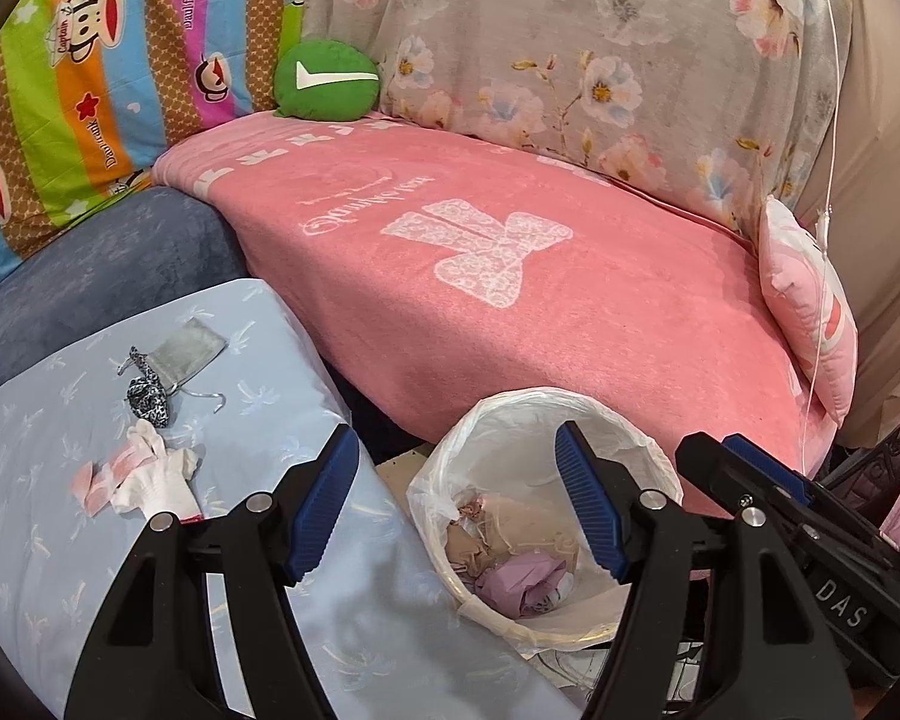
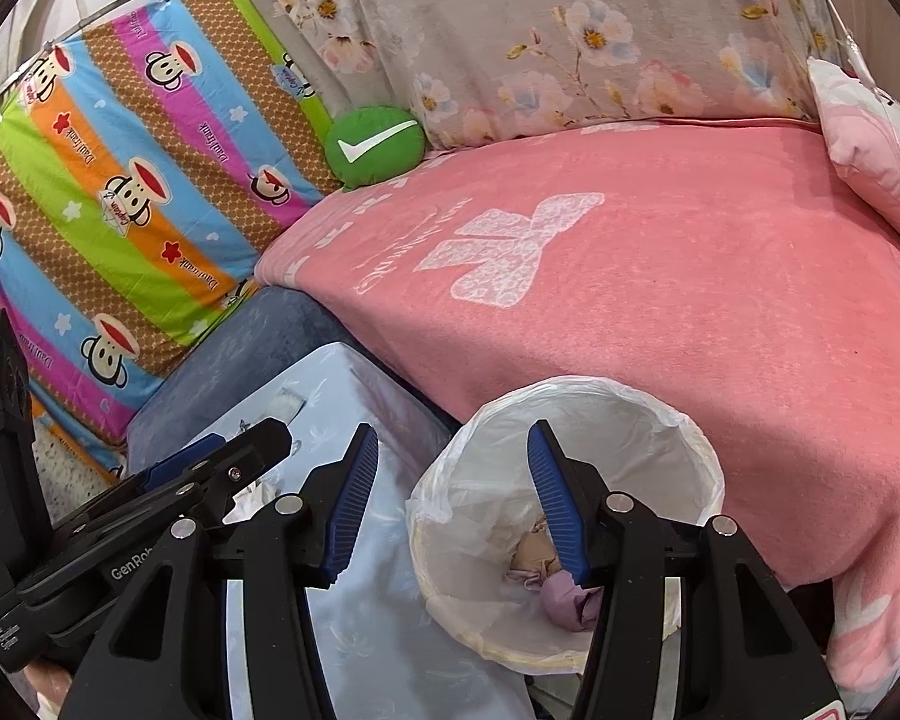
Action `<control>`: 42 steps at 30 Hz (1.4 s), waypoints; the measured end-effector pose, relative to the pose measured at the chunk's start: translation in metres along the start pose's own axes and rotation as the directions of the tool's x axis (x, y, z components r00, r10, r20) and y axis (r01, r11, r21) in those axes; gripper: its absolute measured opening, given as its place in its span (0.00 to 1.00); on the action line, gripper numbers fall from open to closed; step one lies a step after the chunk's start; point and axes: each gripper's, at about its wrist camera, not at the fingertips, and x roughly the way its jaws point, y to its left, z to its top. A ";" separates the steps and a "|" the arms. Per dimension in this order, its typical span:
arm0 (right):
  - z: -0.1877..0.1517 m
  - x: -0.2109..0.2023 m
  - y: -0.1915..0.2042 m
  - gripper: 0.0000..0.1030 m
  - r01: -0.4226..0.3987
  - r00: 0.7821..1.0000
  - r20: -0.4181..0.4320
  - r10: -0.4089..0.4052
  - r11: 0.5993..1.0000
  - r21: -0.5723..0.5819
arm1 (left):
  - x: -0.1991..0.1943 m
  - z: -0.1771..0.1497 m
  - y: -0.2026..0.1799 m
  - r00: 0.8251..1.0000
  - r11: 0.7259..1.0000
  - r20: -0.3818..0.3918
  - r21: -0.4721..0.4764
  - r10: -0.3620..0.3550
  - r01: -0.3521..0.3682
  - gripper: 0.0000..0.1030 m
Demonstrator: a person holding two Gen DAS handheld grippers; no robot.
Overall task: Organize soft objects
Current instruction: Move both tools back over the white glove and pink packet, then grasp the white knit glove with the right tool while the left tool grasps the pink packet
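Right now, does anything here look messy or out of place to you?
A few small soft things lie loose on the light blue cloth: a grey drawstring pouch, a black-and-white scrap of fabric and white gloves. Other soft items already sit in the lined bin. Both grippers are open and empty.

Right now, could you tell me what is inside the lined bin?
The bin holds crumpled beige fabric and a lilac piece. Anything underneath them is covered.

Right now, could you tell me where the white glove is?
In the left wrist view, the white glove lies at the left on the light blue cloth, just below the black-and-white patterned fabric piece and left of the lined bin.
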 end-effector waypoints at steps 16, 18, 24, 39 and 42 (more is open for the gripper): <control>-0.018 0.029 0.059 0.50 -0.063 0.995 -0.077 0.056 0.993 -0.097 | -0.008 -0.014 0.070 0.995 0.987 -0.001 -0.126 0.101 -0.100 0.75; -0.023 0.036 0.069 0.50 -0.075 0.994 -0.093 0.064 0.991 -0.112 | -0.008 -0.018 0.083 0.992 0.981 -0.007 -0.148 0.123 -0.123 0.77; -0.035 0.061 0.105 0.50 -0.116 0.984 -0.150 0.092 0.980 -0.163 | -0.007 -0.029 0.122 0.982 0.961 -0.031 -0.204 0.184 -0.186 0.77; -0.073 0.140 0.177 0.50 -0.196 0.950 -0.288 0.121 0.949 -0.249 | 0.001 -0.064 0.232 0.938 0.869 -0.155 -0.353 0.310 -0.346 0.81; -0.082 0.160 0.191 0.50 -0.206 0.940 -0.321 0.117 0.944 -0.258 | 0.006 -0.069 0.251 0.931 0.854 -0.177 -0.371 0.320 -0.364 0.81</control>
